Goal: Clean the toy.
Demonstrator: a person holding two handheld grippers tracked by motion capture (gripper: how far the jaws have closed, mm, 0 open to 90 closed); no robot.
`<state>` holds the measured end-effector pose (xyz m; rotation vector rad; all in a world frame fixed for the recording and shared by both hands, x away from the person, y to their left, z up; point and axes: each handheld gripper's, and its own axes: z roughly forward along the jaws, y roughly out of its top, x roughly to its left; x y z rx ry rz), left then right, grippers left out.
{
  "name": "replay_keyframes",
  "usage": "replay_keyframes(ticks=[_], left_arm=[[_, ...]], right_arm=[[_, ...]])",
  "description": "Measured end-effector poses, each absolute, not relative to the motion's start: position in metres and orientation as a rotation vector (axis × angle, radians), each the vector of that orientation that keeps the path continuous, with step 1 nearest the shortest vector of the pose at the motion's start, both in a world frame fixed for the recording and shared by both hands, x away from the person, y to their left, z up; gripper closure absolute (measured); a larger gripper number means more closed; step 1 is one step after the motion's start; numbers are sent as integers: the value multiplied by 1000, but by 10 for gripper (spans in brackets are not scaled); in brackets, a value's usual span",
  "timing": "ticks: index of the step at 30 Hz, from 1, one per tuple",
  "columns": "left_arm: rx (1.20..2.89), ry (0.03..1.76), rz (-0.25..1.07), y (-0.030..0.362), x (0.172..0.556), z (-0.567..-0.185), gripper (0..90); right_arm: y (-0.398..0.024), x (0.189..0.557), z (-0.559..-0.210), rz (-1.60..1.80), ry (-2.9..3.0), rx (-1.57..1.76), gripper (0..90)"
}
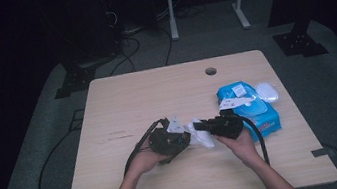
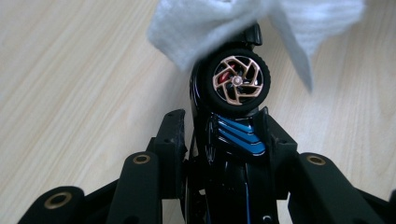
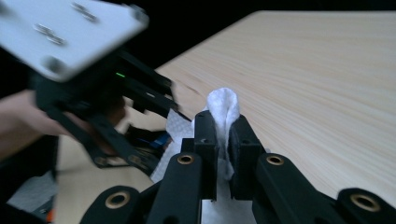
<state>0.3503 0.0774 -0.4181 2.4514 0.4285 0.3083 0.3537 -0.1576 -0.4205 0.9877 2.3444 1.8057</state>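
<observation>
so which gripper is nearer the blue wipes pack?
Right. The right gripper sits just beside the wipes pack; the left gripper is farther out, beyond the right one.

Black toy car (image 2: 231, 140), glossy, blue stripes on its side, rose-gold spoked wheel (image 2: 238, 80) with red behind the spokes; held off the table, wheel side facing the left gripper view's camera. White wet wipe (image 3: 223, 112), crumpled, pinched into a narrow fold standing upright; in the left gripper view it drapes over the car's far end, touching above the wheel.
</observation>
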Motion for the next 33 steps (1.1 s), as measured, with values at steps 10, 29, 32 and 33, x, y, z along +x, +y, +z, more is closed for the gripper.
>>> replay_keyframes(ticks=[10, 29, 32, 33], left_arm=[[2321, 417, 326, 88, 340, -411, 588], [2243, 409, 321, 95, 338, -407, 589], [2240, 410, 322, 95, 338, -407, 589], [2241, 406, 322, 95, 338, -407, 589]], right_arm=[[-155, 348, -412, 1708, 2344, 923, 831], [-162, 351, -418, 1705, 2315, 967, 832], [-162, 353, -425, 1688, 2336, 1001, 832], [-162, 353, -426, 1692, 2339, 999, 832]])
